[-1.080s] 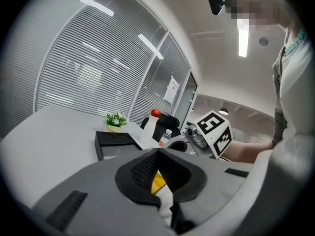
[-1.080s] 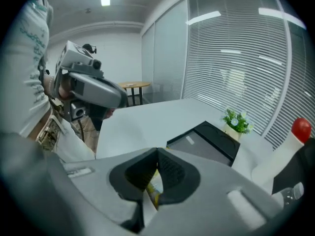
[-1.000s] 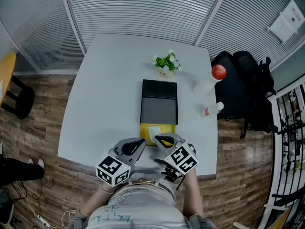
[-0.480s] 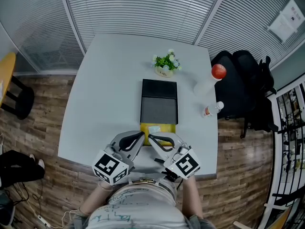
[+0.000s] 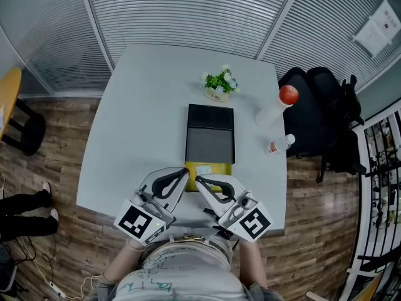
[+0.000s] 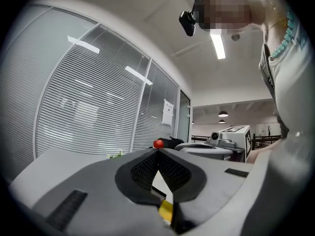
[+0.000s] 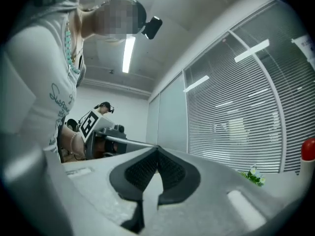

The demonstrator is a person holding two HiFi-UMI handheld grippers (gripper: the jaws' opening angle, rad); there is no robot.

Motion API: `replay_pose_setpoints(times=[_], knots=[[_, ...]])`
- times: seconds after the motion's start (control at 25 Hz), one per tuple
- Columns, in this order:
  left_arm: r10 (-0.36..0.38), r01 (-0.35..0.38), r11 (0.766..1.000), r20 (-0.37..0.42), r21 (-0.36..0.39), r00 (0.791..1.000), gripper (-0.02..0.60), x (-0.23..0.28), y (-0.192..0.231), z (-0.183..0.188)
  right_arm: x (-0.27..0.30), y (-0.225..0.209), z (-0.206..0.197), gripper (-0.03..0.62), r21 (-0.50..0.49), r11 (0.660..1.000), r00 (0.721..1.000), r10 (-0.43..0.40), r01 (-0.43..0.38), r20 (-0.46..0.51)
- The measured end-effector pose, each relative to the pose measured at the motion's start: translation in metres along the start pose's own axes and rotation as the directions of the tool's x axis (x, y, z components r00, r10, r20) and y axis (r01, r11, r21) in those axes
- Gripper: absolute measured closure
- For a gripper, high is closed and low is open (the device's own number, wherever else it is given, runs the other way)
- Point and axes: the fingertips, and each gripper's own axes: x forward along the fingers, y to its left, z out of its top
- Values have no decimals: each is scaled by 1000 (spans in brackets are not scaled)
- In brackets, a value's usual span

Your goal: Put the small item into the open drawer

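1. Small item (image 5: 202, 168) is in neither tool. It shows as a pale patch in the yellow open drawer (image 5: 220, 168), just ahead of both sets of tips, and it is too small to tell what it is.
2. Left gripper (image 6: 157, 150) is aimed at the drawer with its jaws closed tip to tip and nothing pinched between them. A sliver of the drawer's yellow shows through the gap behind its pads.
3. Right gripper (image 7: 157, 148) sits just beside the left one, the two angled inward so that their tips come close together. Its jaws are likewise pressed together and empty.
4. Straight beyond both tips, the drawer sticks out of the near face of a black drawer cabinet (image 5: 210, 133), which sits on a white table (image 5: 138, 124).
5. Ahead and to the right of the right gripper, a small bottle (image 5: 279, 145) lies on its side near the table's right edge.
6. A little farther that way stands a tall white bottle with a red cap (image 5: 274, 110).
7. Past the cabinet, roughly in line with the tips, is a small potted plant (image 5: 218, 83).
8. Off the table, well right of the right gripper, is a black bag (image 5: 322, 108).
9. Farthest ahead, slatted blinds (image 5: 188, 11) run along the wall.
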Motion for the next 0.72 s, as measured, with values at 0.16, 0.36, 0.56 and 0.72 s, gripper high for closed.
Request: replay_pose_setpoints(times=[0.16, 0.36, 0.56, 0.72], knots=[[-10, 9, 999, 17, 35, 1000, 584, -2, -6, 8, 0, 1, 12, 591, -3, 1000, 999, 2, -2, 36], [-2, 2, 1000, -8, 24, 1000, 584, -3, -5, 2, 3, 4, 3, 592, -10, 1000, 1000, 14, -14, -13], [5, -4, 1000, -20, 18, 1000, 584, -3, -2, -3, 6, 10, -7, 592, -22, 999, 998, 29, -30, -55], [11, -11, 1000, -30, 9, 999, 584, -3, -1, -5, 6, 10, -8, 592, -21, 999, 998, 34, -36, -58]])
